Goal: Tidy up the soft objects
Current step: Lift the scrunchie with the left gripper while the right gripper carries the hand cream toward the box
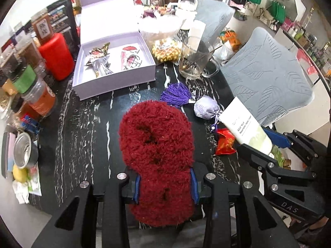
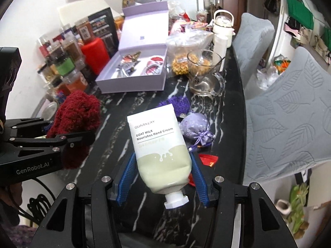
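My left gripper point(image 1: 165, 188) is shut on a fluffy dark red soft object point(image 1: 155, 140), which it holds over the black marble table point(image 1: 82, 124); it also shows in the right wrist view point(image 2: 76, 115). My right gripper point(image 2: 162, 171) is shut on a white and pale green hand cream tube point(image 2: 159, 144), cap toward the camera; the tube also shows in the left wrist view point(image 1: 246, 126). A lilac sachet pouch point(image 2: 195, 127) with a purple tassel point(image 1: 175, 95) lies on the table just beyond both grippers.
An open lilac gift box point(image 1: 111, 62) with wrapped items stands at the back left. A glass mug point(image 1: 194, 60), a bag of snacks point(image 1: 165, 49), jars point(image 1: 39, 97) and a red bottle point(image 1: 56, 55) crowd the far edge. A red packet point(image 1: 225, 142) lies by the tube. Grey chairs point(image 1: 266, 76) stand at the right.
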Available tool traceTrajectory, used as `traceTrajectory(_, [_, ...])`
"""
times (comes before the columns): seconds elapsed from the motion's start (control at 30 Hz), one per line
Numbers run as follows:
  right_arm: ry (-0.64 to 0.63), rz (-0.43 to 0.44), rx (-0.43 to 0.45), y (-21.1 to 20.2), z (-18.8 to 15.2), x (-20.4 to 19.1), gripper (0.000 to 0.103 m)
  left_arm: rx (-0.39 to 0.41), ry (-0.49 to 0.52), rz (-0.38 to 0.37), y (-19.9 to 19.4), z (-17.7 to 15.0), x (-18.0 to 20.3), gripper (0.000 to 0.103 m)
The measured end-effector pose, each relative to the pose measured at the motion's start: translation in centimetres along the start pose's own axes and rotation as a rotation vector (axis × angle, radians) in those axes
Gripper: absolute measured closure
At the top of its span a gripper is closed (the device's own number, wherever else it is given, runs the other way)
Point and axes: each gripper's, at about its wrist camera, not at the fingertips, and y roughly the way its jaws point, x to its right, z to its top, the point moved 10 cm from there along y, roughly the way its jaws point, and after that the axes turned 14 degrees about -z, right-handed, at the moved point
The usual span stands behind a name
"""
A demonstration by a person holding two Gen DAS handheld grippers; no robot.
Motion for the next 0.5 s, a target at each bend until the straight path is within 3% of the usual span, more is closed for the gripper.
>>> traceTrajectory(0.5, [-0.059, 0.086, 0.040, -3.8, -0.2, -3.4, 0.051, 0.113, -0.026, -0.001, -4.8, -0.2, 0.7, 0.068])
